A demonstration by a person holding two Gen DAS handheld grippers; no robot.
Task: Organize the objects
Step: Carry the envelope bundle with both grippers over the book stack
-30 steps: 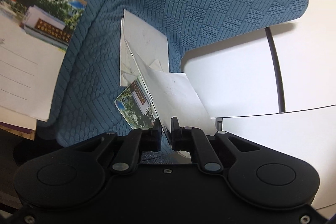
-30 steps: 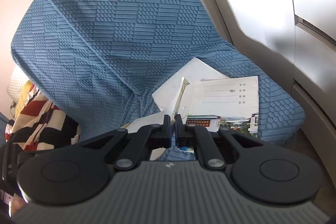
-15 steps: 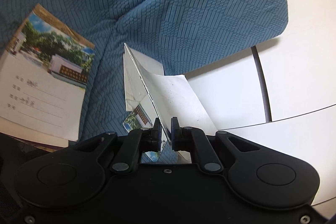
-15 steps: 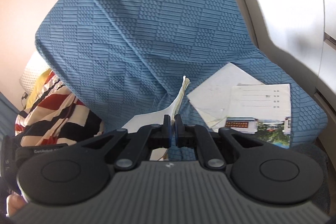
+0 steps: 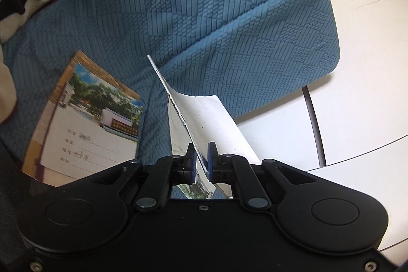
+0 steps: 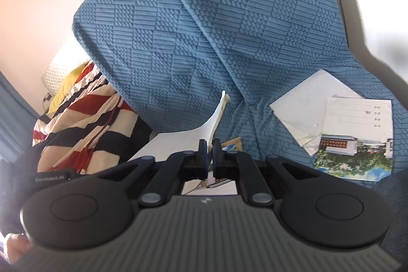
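Left gripper point(image 5: 201, 158) pinches a thin white photo-covered booklet point(image 5: 211, 116); right gripper point(image 6: 209, 153) pinches a white paper booklet point(image 6: 216, 116); another photo-covered booklet point(image 6: 357, 139) lies at 3 o'clock on the blue quilted sofa point(image 6: 204, 29).

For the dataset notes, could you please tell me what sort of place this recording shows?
Probably a living room or similar spot at home: a sofa under a blue quilted cover, a striped blanket heaped beside it, and school-type notebooks lying on the seat. A pale tiled floor shows beyond the cushion.

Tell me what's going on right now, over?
Left hand-held gripper shut on a thin booklet. Right hand-held gripper shut on another booklet. Two more booklets lie on the blue sofa. Nothing blocking.
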